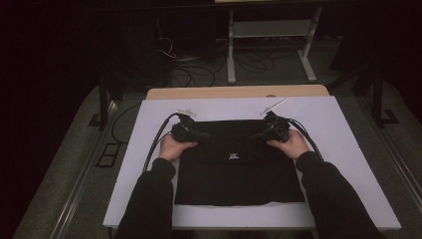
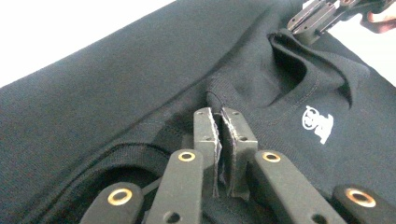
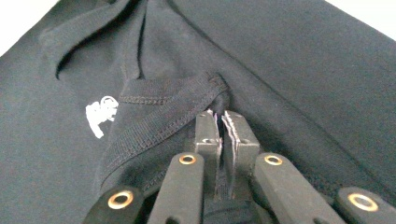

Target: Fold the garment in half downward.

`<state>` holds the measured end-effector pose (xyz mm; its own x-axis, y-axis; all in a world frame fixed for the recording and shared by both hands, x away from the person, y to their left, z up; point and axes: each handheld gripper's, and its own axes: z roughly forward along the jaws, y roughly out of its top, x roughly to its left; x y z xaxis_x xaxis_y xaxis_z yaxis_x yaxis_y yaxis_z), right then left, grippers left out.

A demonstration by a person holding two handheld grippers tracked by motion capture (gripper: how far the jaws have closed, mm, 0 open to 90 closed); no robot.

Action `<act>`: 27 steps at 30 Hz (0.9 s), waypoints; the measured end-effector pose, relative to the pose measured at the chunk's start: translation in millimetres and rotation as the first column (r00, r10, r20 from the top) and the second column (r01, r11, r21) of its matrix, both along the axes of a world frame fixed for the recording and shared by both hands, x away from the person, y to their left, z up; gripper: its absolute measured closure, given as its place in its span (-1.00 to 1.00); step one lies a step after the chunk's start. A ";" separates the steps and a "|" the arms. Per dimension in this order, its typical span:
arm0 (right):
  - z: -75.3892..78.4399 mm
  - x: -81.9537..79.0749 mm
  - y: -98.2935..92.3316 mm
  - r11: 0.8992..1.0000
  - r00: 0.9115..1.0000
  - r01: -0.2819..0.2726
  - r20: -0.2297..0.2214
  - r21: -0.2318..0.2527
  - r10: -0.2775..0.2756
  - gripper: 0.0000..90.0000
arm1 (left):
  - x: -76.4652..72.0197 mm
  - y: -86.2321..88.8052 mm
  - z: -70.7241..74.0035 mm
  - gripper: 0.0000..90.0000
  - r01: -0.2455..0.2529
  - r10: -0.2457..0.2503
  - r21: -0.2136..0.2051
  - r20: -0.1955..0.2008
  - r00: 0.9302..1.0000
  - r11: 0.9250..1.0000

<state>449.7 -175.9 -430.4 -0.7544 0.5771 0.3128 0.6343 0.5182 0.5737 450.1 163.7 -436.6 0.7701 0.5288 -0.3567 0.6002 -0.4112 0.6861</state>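
A black garment [image 1: 239, 169] lies folded on the white table, with a small white logo [image 1: 233, 156] near its middle. My left gripper [image 1: 203, 135] sits at the garment's upper left, and in the left gripper view [image 2: 219, 113] its jaws are shut on a fold of the black fabric [image 2: 140, 84]. My right gripper [image 1: 256, 135] mirrors it at the upper right. In the right gripper view [image 3: 219, 114] its jaws pinch the stitched hem [image 3: 168, 109] of the garment. The other gripper [image 2: 310, 16] shows far off in the left gripper view, also clamped on cloth.
The white table top [image 1: 348, 149] has bare margins on all sides of the garment. A wooden board edge [image 1: 239, 92] runs along the far side. Black cables [image 1: 159, 137] trail from both grippers. A metal frame [image 1: 271, 30] and floor cables stand beyond the table.
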 end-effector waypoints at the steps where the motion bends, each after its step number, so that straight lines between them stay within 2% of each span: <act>1: 1.1 -0.8 -0.3 1.000 1.000 -0.001 -0.001 0.007 0.001 0.87 | -0.3 -0.1 0.8 0.87 -0.004 0.004 -0.011 0.000 1.000 1.000; 9: 14.3 -2.8 -6.5 0.999 1.000 0.013 0.025 0.039 -0.014 0.88 | -2.8 3.4 14.8 0.88 -0.008 0.008 -0.022 0.025 1.000 1.000; 21: 34.3 -8.7 -17.5 0.998 0.998 0.026 0.052 0.055 -0.029 0.88 | -9.9 11.4 38.6 0.88 -0.018 0.018 -0.008 0.065 0.998 1.000; 27: 41.1 -11.7 -21.9 0.997 0.999 0.028 0.042 0.073 -0.031 0.88 | -14.3 11.4 47.1 0.88 -0.011 0.011 -0.003 0.067 0.998 1.000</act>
<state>438.0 -197.7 -389.3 -0.7510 0.5763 0.3223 0.6226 0.4558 0.6361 435.8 175.1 -389.5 0.7866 0.5365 -0.3056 0.5570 -0.4030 0.7262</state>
